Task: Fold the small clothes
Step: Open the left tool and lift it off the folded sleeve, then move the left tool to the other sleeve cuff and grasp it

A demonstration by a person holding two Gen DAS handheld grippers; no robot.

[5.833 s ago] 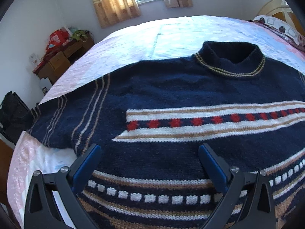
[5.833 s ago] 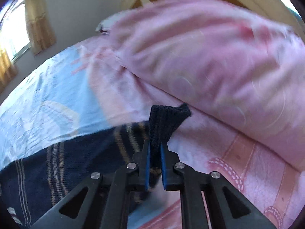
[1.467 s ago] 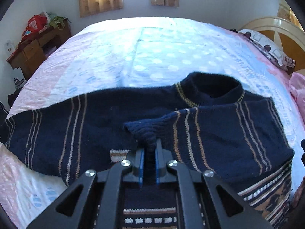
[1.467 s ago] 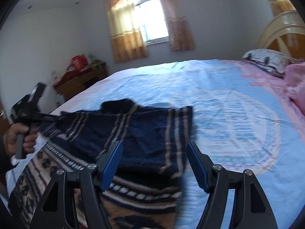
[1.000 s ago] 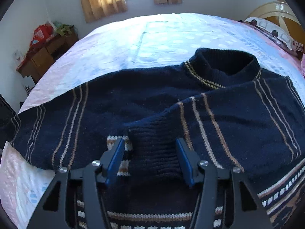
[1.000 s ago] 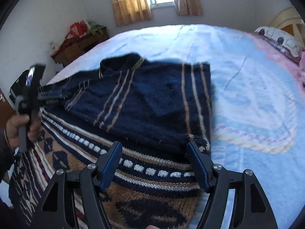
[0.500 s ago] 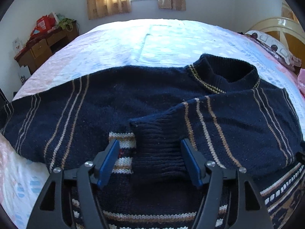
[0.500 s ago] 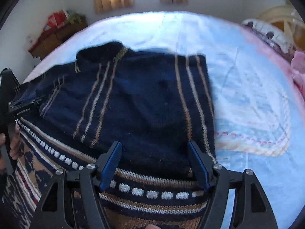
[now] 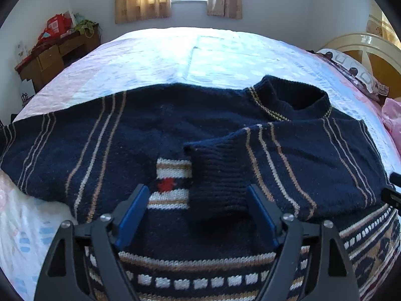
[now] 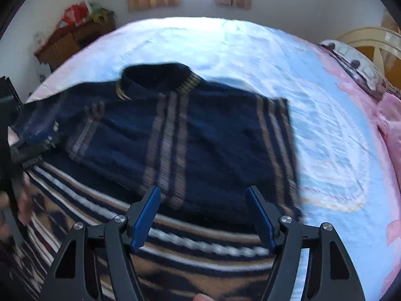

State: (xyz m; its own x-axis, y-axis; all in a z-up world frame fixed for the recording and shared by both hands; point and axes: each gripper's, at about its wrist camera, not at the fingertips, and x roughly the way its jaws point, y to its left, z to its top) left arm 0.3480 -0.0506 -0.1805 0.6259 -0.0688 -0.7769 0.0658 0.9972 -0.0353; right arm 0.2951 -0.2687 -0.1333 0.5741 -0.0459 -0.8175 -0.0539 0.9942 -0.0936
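A navy knitted sweater (image 9: 120, 148) with tan and white stripes lies face up on the bed. Its right sleeve is folded across the chest, and the ribbed cuff (image 9: 218, 183) lies just ahead of my left gripper (image 9: 198, 205), which is open and empty, its jaws standing to either side of the cuff. The left sleeve stretches out flat to the left. My right gripper (image 10: 203, 210) is open and empty above the folded sleeve (image 10: 213, 148) and the patterned hem. The left gripper and the hand holding it (image 10: 10, 165) show at the left edge of the right wrist view.
The bed carries a pale blue and pink quilt (image 9: 200, 55). A wooden desk with clutter (image 9: 55, 50) stands at the far left by the wall. A pillow and a cream headboard (image 9: 361, 57) are at the right. A curtained window is at the back.
My left gripper let go of the cuff, opened and drew back a little. My right gripper, open since dropping the sleeve, swung left over the folded sleeve.
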